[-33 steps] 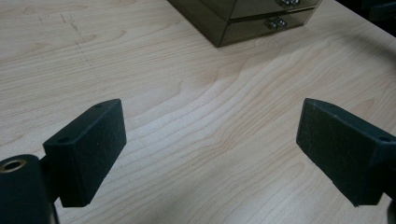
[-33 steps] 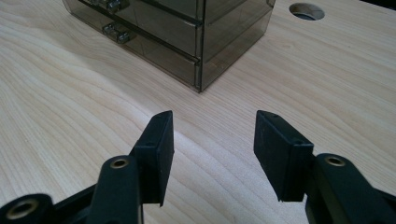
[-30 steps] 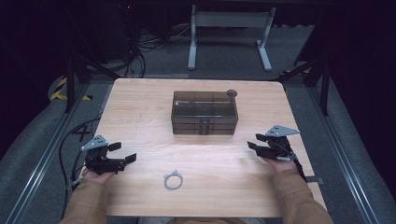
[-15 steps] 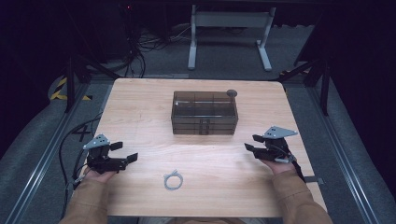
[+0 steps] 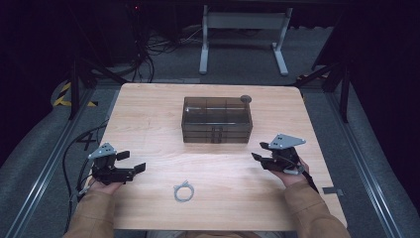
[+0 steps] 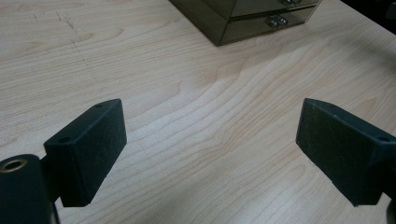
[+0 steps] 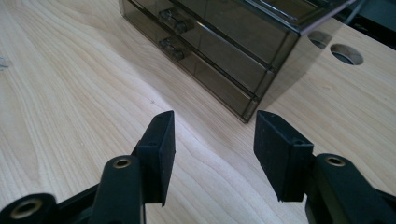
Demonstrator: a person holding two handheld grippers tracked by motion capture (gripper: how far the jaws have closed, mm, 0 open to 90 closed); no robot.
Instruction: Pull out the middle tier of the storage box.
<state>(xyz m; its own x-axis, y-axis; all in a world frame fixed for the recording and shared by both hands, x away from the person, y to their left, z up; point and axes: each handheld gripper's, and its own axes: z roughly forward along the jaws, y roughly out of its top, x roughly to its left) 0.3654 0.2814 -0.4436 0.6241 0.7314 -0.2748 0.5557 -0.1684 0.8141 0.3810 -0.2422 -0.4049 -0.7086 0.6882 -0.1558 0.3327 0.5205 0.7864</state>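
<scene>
A smoky see-through drawer box (image 5: 217, 119) stands mid-table, its two drawer fronts with small knobs facing me. My left gripper (image 5: 132, 161) rests near the table's left edge, pointing right, its jaws wide open over bare wood (image 6: 210, 154). My right gripper (image 5: 258, 151) hovers right of and in front of the box, pointing left at its front right corner (image 7: 219, 42). Its jaws (image 7: 215, 140) stand partly apart with nothing between them. A small coil of silver wire (image 5: 183, 191) lies near the front edge between the hands.
The wooden table (image 5: 148, 114) has a round cable hole (image 5: 245, 99) behind the box's right end, also in the right gripper view (image 7: 345, 53). Beyond the table are dark floor, cables and a white desk frame (image 5: 242, 34).
The right hand has drifted a little left, toward the box, and slightly upward. The left hand, box and wire coil have stayed put.
</scene>
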